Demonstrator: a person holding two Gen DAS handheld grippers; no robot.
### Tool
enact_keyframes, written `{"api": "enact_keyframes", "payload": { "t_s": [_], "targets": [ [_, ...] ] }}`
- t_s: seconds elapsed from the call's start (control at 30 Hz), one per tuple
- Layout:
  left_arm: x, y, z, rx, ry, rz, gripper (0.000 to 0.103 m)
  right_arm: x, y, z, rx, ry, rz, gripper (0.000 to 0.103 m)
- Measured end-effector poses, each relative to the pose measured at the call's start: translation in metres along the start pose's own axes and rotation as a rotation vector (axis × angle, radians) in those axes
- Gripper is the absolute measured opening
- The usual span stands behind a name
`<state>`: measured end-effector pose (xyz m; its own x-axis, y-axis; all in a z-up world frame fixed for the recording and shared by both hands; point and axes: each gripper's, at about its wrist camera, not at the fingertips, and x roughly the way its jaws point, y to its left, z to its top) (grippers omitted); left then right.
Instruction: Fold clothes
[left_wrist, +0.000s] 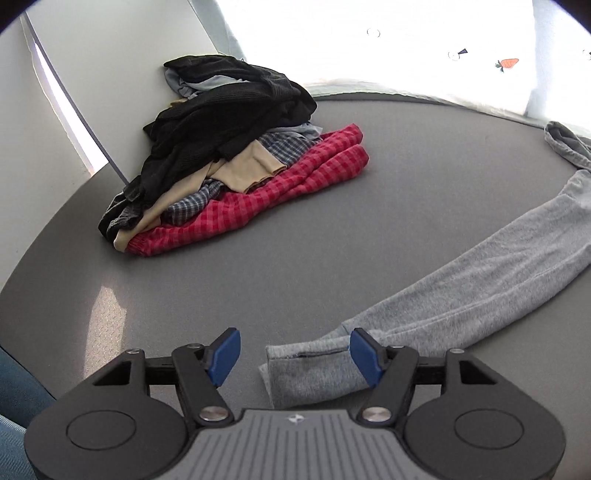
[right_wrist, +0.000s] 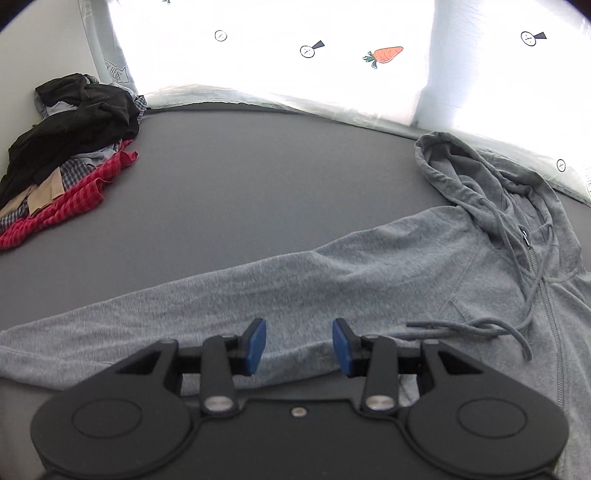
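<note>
A grey zip hoodie (right_wrist: 424, 258) lies flat on the grey surface (right_wrist: 258, 166), hood (right_wrist: 476, 173) at the far right and one sleeve (left_wrist: 480, 280) stretched out to the left. My left gripper (left_wrist: 294, 356) stands open over the sleeve's cuff (left_wrist: 306, 373). The cuff lies between the blue pads, close to the right pad (left_wrist: 364, 356), and neither pad presses on it. My right gripper (right_wrist: 299, 347) hovers over the upper part of the same sleeve with its pads apart; the fabric under them lies flat and is not pinched. The drawstrings (right_wrist: 480, 328) trail to its right.
A loose pile of clothes (left_wrist: 229, 155), black, beige, blue check and red check, sits at the back left against a white wall (left_wrist: 110, 55); the right wrist view shows the pile (right_wrist: 66, 155) too. A bright white carrot-print sheet (right_wrist: 384, 55) hangs behind. Blue fabric (left_wrist: 14, 391) shows at lower left.
</note>
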<state>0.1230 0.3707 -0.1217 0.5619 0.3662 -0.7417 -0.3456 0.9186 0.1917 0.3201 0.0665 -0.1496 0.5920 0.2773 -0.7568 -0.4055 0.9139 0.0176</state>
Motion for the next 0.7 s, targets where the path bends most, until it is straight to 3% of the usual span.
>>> {"api": "enact_keyframes", "payload": {
  "t_s": [0.17,0.33,0.6,0.7],
  "targets": [
    [0.002,-0.007,0.023,0.001,-0.049,0.002,0.072,0.036,0.016,0.001,-0.041,0.117,0.02,0.039],
    [-0.002,-0.014,0.031,0.036,-0.072,0.001,0.073,0.012,0.016,-0.02,-0.074,0.144,0.039,0.039],
    [0.016,-0.036,0.015,0.106,0.021,-0.031,0.074,-0.01,-0.002,-0.054,0.012,0.154,0.044,0.041],
    [0.025,-0.048,-0.002,0.184,0.097,0.01,0.075,-0.009,0.006,-0.054,-0.027,0.149,0.021,0.043]
  ]
}}
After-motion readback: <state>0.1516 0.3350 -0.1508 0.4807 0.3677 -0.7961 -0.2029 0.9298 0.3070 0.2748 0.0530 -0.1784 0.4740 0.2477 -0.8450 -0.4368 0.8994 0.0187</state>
